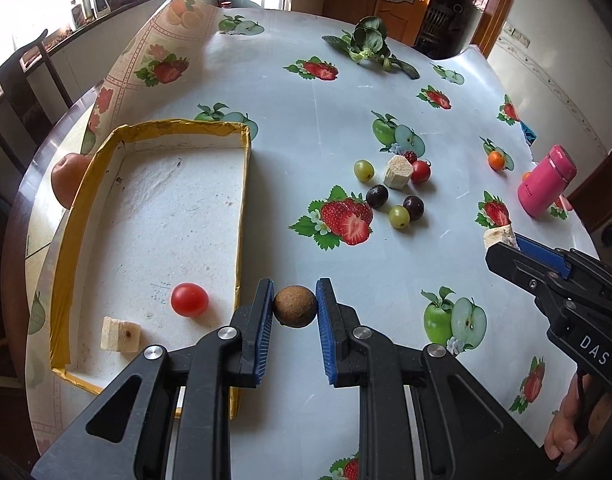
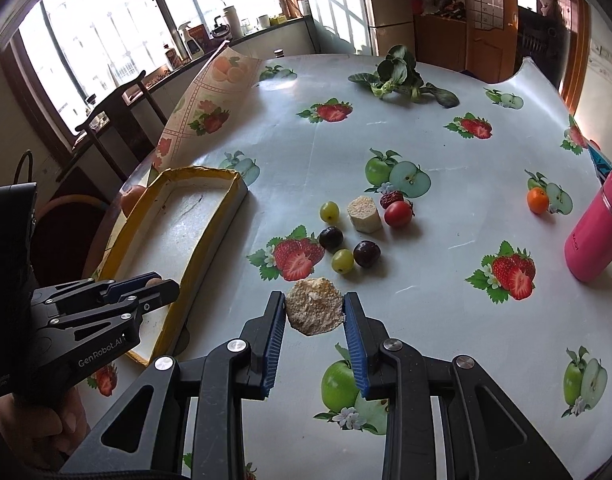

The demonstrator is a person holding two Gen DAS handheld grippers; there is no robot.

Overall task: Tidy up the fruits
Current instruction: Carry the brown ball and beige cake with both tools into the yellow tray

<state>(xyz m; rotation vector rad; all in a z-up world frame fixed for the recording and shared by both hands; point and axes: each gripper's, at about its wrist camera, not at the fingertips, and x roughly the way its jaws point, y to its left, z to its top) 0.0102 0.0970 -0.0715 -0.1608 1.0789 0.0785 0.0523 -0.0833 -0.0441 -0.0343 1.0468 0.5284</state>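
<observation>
Left wrist view puts your left gripper (image 1: 295, 306) at lower centre, its blue-padded jaws closed on a small round brown fruit (image 1: 295, 305). That fruit sits just right of the near corner of the shallow yellow-edged cardboard tray (image 1: 245, 184), outside its wall. Inside the tray, at lower left of the frame, lie a red cherry tomato (image 1: 189, 299) and a pale cut cube (image 1: 120, 334), apart from each other.

Your right gripper (image 2: 313, 306) sits at lower centre of the right wrist view, and it holds a rough, pale yellow-white cut chunk (image 2: 313, 306) pinched between both pads, above the fruit-printed tablecloth (image 2: 445, 280).

Just beyond that chunk, in mid-frame, the loose pile waits: two green grapes (image 2: 329, 211), two dark purple grapes (image 2: 331, 238), another red cherry tomato (image 2: 398, 213), a second pale chunk (image 2: 363, 214) and a small dark red berry (image 2: 391, 199) behind it. A small orange fruit (image 2: 537, 200) lies well apart at right, near the pink flask (image 2: 595, 228).
</observation>
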